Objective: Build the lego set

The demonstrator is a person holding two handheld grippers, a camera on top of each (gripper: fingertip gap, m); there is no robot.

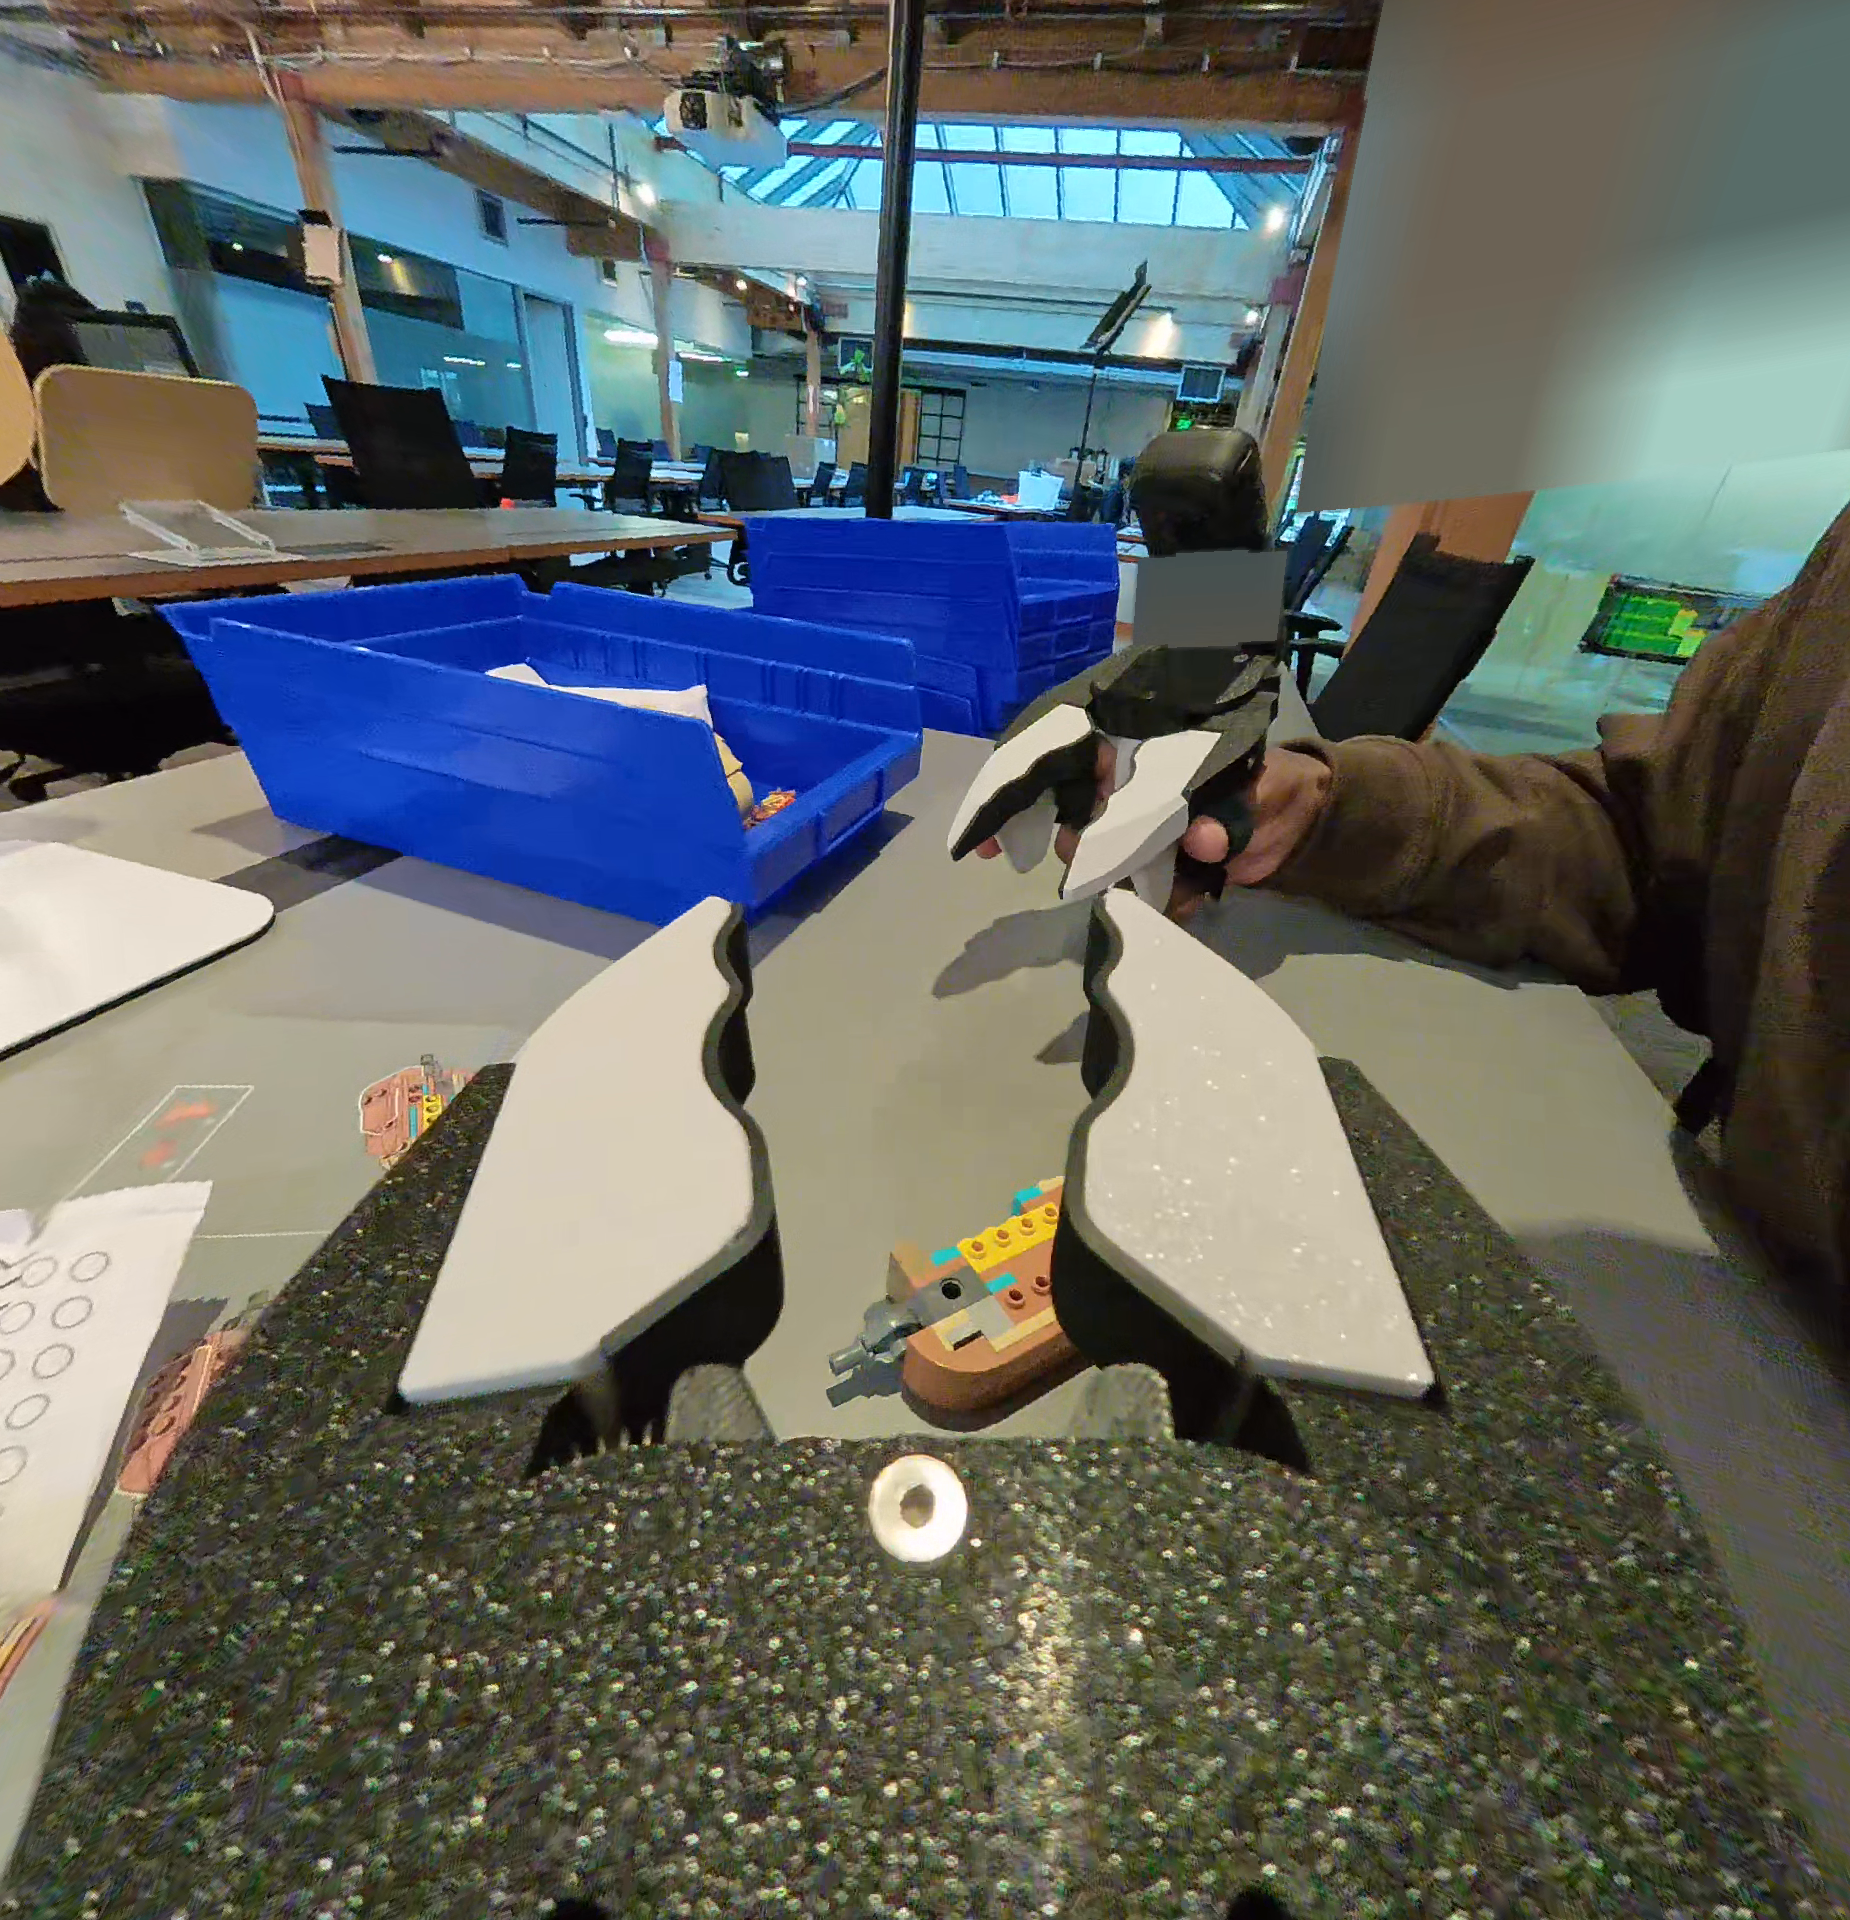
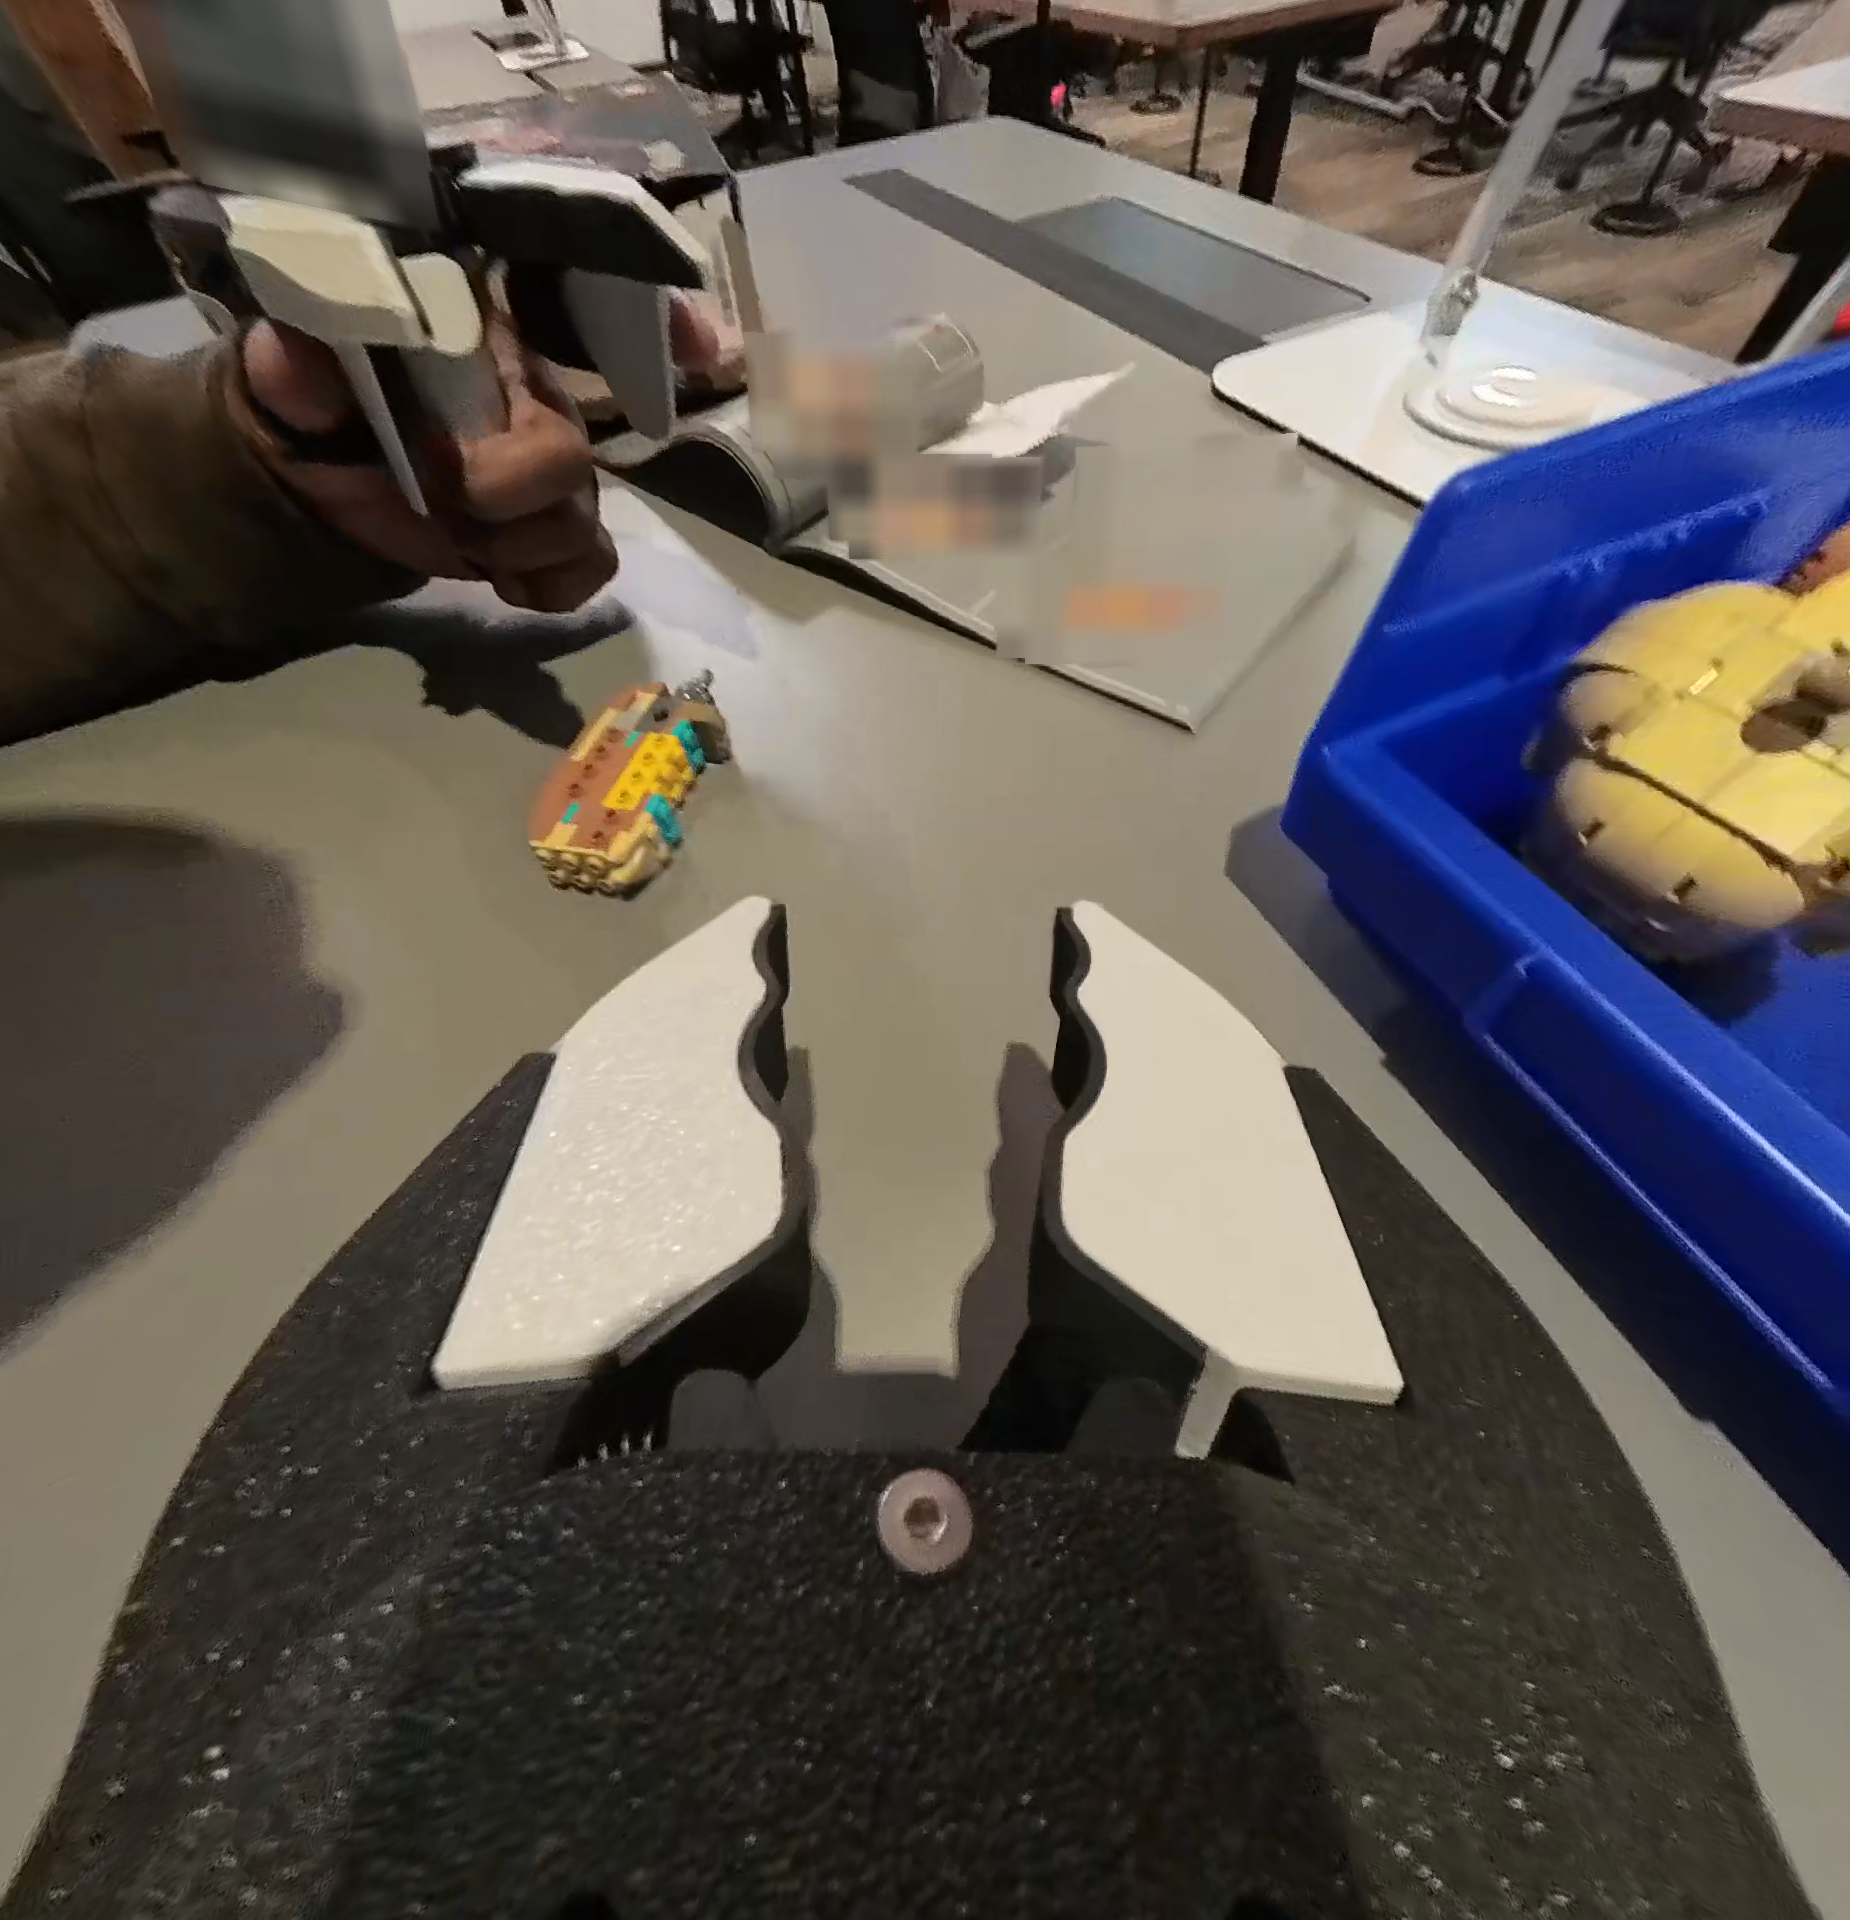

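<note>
A small brown lego build (image 1: 988, 1314) with yellow and teal bricks and a grey piece at one end lies on the grey table, below my open, empty left gripper (image 1: 916, 914). It also shows in the right wrist view (image 2: 630, 792), ahead and left of my open, empty right gripper (image 2: 919, 914). The right gripper shows in the left wrist view (image 1: 1025, 862), held by a hand above the table. The left gripper shows in the right wrist view (image 2: 547, 364), above the build. A tan rounded lego assembly (image 2: 1721, 790) lies in the blue bin (image 2: 1503, 831).
An open instruction booklet (image 2: 1056, 540) lies beyond the build. A blue bin (image 1: 547, 748) stands ahead on the left, with stacked blue bins (image 1: 942, 613) behind it. A white board (image 1: 90, 935) and printed sheets (image 1: 59, 1340) lie on the left. A brown sleeve (image 1: 1627, 831) reaches in from the right. Tip to tip, the grippers are about 15 cm apart.
</note>
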